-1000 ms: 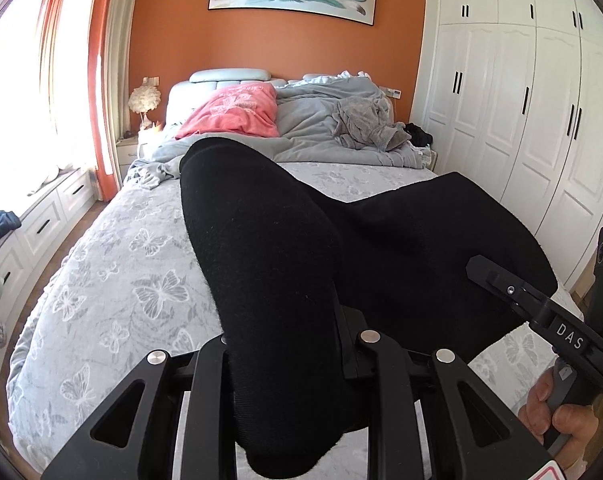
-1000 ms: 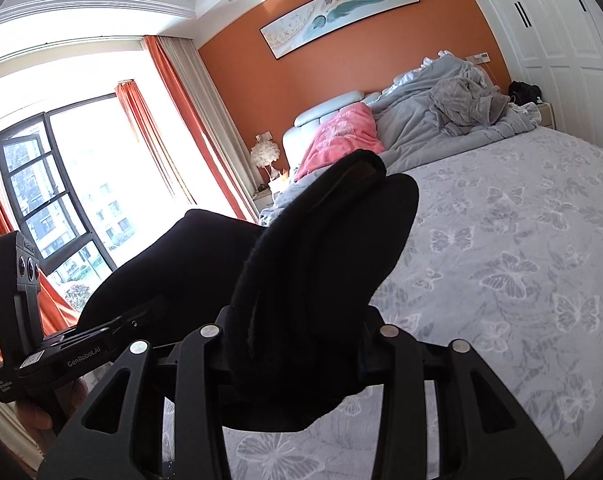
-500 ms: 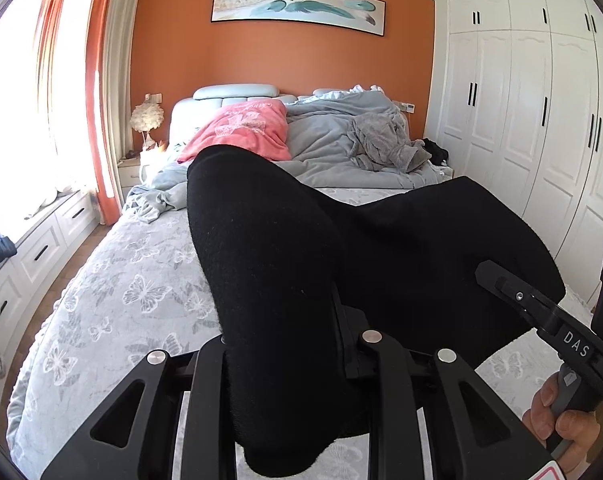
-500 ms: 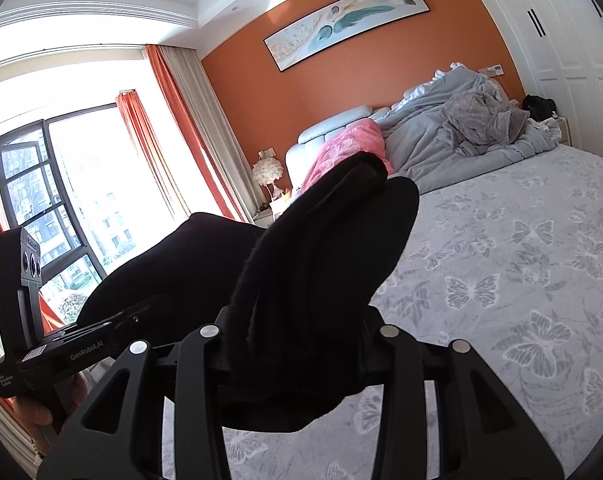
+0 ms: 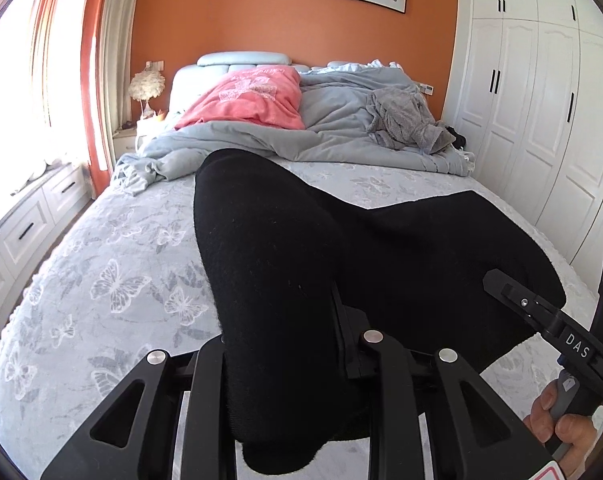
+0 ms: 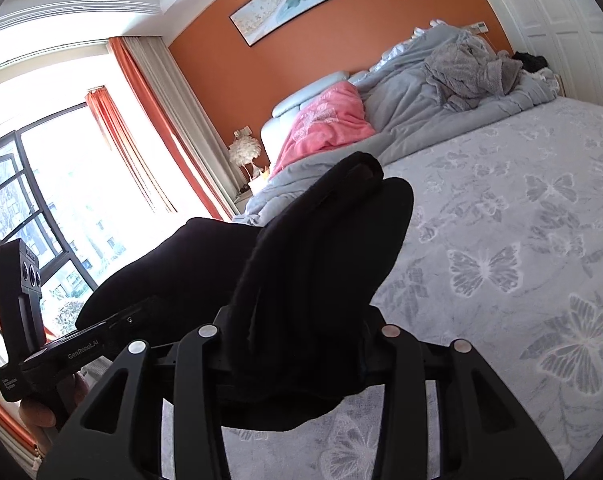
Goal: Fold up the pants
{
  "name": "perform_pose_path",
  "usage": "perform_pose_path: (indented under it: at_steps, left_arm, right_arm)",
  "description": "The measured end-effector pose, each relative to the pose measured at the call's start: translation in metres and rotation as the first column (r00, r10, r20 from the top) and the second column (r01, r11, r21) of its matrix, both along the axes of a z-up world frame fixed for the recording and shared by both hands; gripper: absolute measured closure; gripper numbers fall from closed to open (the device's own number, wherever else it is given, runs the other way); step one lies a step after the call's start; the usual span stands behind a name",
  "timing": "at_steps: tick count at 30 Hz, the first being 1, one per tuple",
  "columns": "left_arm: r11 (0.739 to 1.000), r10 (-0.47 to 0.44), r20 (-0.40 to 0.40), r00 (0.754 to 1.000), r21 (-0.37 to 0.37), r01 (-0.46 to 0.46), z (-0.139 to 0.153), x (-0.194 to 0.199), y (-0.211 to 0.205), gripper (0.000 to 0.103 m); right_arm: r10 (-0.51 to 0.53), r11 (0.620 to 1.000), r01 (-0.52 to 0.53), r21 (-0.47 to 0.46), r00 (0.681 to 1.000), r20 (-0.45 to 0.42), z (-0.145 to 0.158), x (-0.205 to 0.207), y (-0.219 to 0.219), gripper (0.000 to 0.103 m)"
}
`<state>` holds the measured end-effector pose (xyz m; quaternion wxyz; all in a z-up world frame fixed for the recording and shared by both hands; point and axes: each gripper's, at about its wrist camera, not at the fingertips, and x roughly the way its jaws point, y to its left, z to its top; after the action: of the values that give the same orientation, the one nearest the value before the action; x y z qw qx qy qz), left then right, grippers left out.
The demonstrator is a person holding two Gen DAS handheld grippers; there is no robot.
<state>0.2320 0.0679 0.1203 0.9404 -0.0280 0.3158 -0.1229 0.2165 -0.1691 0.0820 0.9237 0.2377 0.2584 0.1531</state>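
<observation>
The black pants (image 5: 285,264) hang stretched between my two grippers, above the bed. My left gripper (image 5: 285,360) is shut on one bunched end of the pants; the cloth hides its fingertips. My right gripper (image 6: 301,344) is shut on the other bunched end of the pants (image 6: 325,248), fingertips hidden too. In the left wrist view the right gripper (image 5: 549,320) shows at the lower right, held by a hand. In the right wrist view the left gripper (image 6: 61,352) shows at the lower left.
The bed (image 5: 113,280) has a grey butterfly-print cover. A rumpled grey duvet (image 5: 341,132), a pink cloth (image 5: 253,96) and a grey garment (image 5: 405,120) lie at its head. White wardrobes (image 5: 541,120) stand right, drawers (image 5: 21,232) and a window left.
Both grippers have moved forward and lower over the bed with the pants still held; the bed's head end looks closer.
</observation>
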Motion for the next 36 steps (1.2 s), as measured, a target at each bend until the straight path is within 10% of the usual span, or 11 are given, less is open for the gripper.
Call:
perform_pose_path:
  at_steps: [3,7,9,15,20,21,22,25,29,32,36]
  left_arm:
    - [0.997,0.005,-0.117,0.993,-0.072,-0.013,-0.059,0.026,0.016,0.063]
    - [0.991,0.099,-0.343,0.934,-0.049,-0.124,-0.154,0.027,0.057,0.059]
    - [0.976,0.09,-0.323,0.942,-0.159,-0.148,-0.158,0.013,0.082,0.058]
    - [0.958,0.14,-0.217,0.966,-0.218,-0.188,-0.127,0.016,0.093,0.012]
    - [0.925,0.061,-0.458,0.887,-0.307,-0.222,-0.181,0.047,0.079,0.014]
    - [0.93,0.085,-0.414,0.906,-0.293,-0.221,-0.175,0.042,0.075,0.026]
    - [0.938,0.033,-0.395,0.918,-0.305,-0.165,-0.17,0.041,0.067,0.06]
    - [0.948,0.02,-0.37,0.929,-0.288,-0.135,-0.143,0.034,0.064,0.081]
    - [0.941,-0.054,-0.368,0.928,-0.329,-0.075,-0.105,0.001,0.077,0.081]
    - [0.976,-0.04,-0.446,0.894,-0.208,-0.06,-0.127,-0.018,0.066,0.066]
    - [0.989,0.064,-0.399,0.915,-0.1,-0.112,-0.137,-0.053,0.063,0.057]
  right_arm:
    - [-0.065,0.997,0.058,-0.048,0.984,-0.165,-0.069,0.02,-0.019,0.038]
    - [-0.219,0.975,0.216,-0.041,0.929,-0.298,-0.12,0.0,-0.076,0.034]
    - [-0.207,0.976,0.219,0.009,0.932,-0.296,-0.114,-0.004,-0.087,0.033]
    - [-0.102,0.995,0.099,-0.025,0.955,-0.277,-0.097,0.026,-0.038,0.01]
    - [-0.076,0.995,0.048,-0.083,0.925,-0.372,-0.138,0.042,-0.009,0.01]
    - [-0.025,0.997,-0.004,-0.077,0.93,-0.368,-0.135,0.043,-0.003,0.041]
    - [-0.008,0.999,-0.007,-0.037,0.925,-0.379,-0.129,0.041,-0.003,0.061]
    - [0.046,0.998,-0.027,0.06,0.939,-0.34,-0.093,0.025,-0.008,0.068]
    - [0.088,0.996,-0.09,0.01,0.928,-0.361,-0.073,-0.011,-0.011,0.061]
    - [-0.03,0.972,-0.08,-0.223,0.893,-0.449,-0.104,-0.03,-0.015,0.043]
    - [-0.064,0.973,-0.003,-0.231,0.958,-0.281,-0.059,-0.066,-0.022,0.039]
